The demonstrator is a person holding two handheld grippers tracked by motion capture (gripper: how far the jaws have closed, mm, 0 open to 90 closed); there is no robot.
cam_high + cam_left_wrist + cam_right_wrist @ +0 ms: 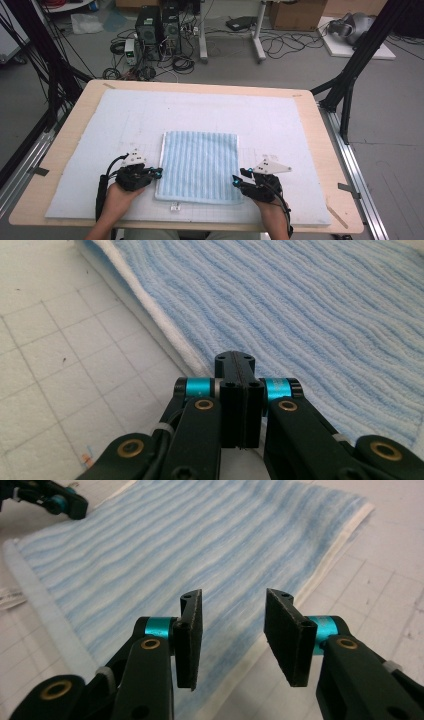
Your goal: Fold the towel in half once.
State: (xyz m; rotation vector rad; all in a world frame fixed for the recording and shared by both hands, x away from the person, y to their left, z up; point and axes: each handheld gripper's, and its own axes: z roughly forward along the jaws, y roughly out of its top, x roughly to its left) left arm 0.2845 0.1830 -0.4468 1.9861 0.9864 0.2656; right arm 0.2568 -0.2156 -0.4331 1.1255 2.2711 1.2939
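Two grippers are flanking the folded blue-striped terry towel (pixel 199 166): left gripper (pixel 158 172), at nine o'clock, sitting pressed together and empty; right gripper (pixel 235 180), at four o'clock, standing apart; folding looks nearly done.

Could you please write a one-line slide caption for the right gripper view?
Right gripper, jaws apart with nothing between them, poised over the edge of the blue striped towel on the gridded white mat.

Towel (pixel 199 165): light blue, wavy white stripes, white edge. Mat (pixel 280 120): white, faint grey grid. Table (pixel 330 165): pale wood.
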